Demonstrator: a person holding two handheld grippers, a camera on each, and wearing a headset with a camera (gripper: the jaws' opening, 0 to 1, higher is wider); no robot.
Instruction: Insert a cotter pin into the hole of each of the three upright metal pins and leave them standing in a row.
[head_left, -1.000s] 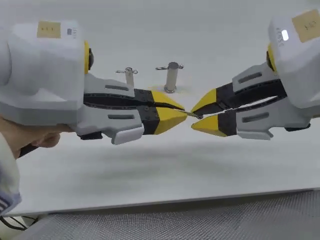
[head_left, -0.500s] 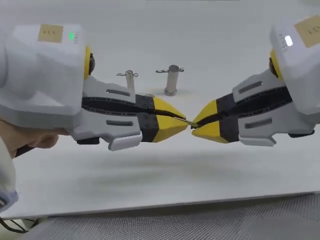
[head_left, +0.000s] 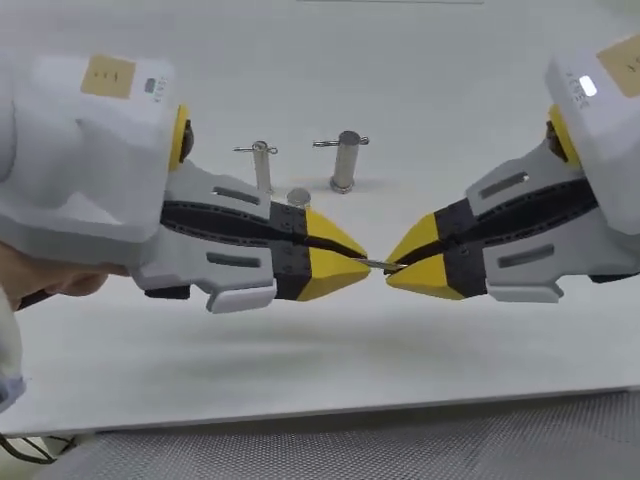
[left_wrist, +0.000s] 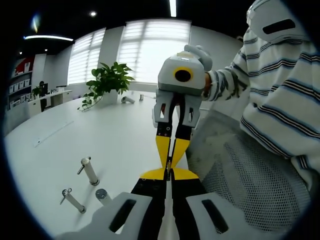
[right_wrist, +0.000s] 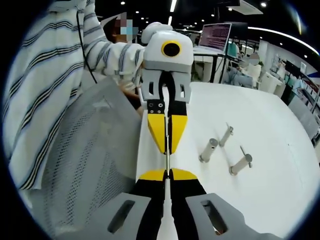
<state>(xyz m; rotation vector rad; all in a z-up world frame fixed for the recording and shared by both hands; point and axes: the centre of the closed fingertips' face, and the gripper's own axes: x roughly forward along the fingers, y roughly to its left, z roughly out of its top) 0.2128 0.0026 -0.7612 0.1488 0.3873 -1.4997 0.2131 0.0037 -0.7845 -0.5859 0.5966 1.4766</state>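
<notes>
Head view: over the white surface (head_left: 450, 100), the left gripper (head_left: 358, 263) and right gripper (head_left: 392, 268) meet tip to tip. Each has its jaws pressed on one end of a thin cotter pin (head_left: 376, 265). Behind them stand a slim metal pin (head_left: 262, 168) and a thick metal pin (head_left: 346, 160), each with a wire clip through its top. A third metal pin (head_left: 298, 197) shows just above the left gripper.

Left gripper view: a potted plant (left_wrist: 107, 80) and windows with blinds (left_wrist: 150, 47) lie beyond the surface.

Right gripper view: a monitor (right_wrist: 215, 35) glows across the room.
</notes>
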